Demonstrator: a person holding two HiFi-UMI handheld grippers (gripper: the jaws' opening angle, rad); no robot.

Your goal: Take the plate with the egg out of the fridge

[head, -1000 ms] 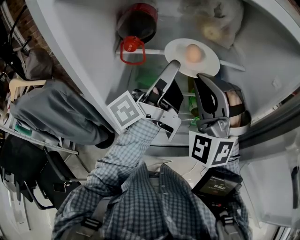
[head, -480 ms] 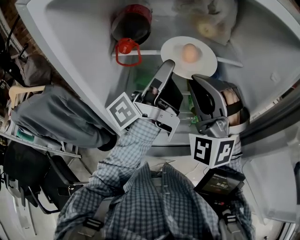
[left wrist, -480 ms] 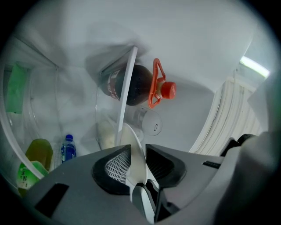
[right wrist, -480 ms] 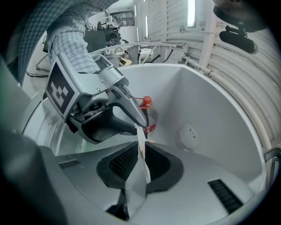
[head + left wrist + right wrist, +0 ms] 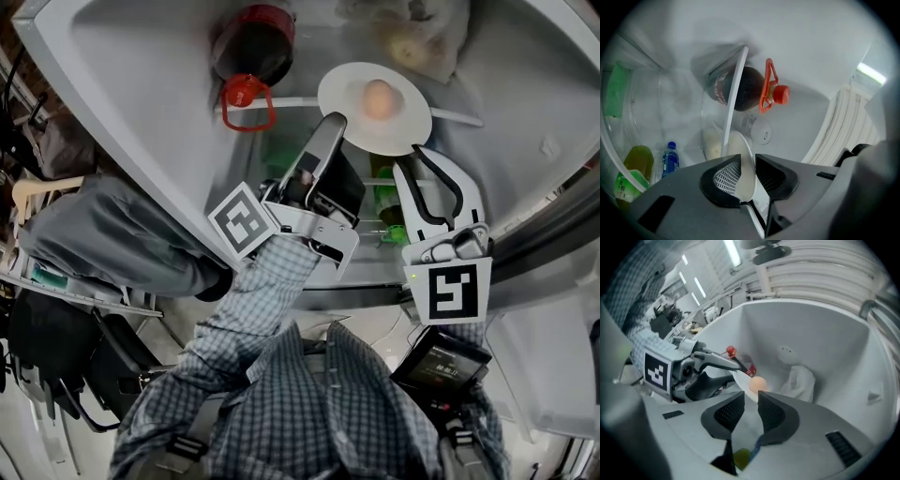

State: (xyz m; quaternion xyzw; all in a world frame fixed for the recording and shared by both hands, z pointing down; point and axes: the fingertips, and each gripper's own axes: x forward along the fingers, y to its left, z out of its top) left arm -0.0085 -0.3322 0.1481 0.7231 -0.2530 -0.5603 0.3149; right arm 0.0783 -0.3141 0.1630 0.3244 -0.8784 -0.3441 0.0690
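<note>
**Plate held at left; right gripper turned**

Left gripper (image 5: 330, 124) is clenched on the rim of the plate (image 5: 344, 86), which carries the egg (image 5: 378, 99) at the front of the fridge shelf (image 5: 459, 116), beside the dark bottle (image 5: 251, 42). Since a second ago the right gripper (image 5: 413, 159) has rotated. Its jaws are narrowly parted at the plate's near rim.

Egg (image 5: 378, 99) on plate (image 5: 405, 127); plate over front edge of fridge shelf (image 5: 461, 117). Bottle (image 5: 253, 47) left of plate, bag (image 5: 427, 33) behind it. Left gripper (image 5: 333, 127) clamped on plate's near-left rim; right gripper (image 5: 414, 159) at near-right rim, jaws slightly apart.
</note>
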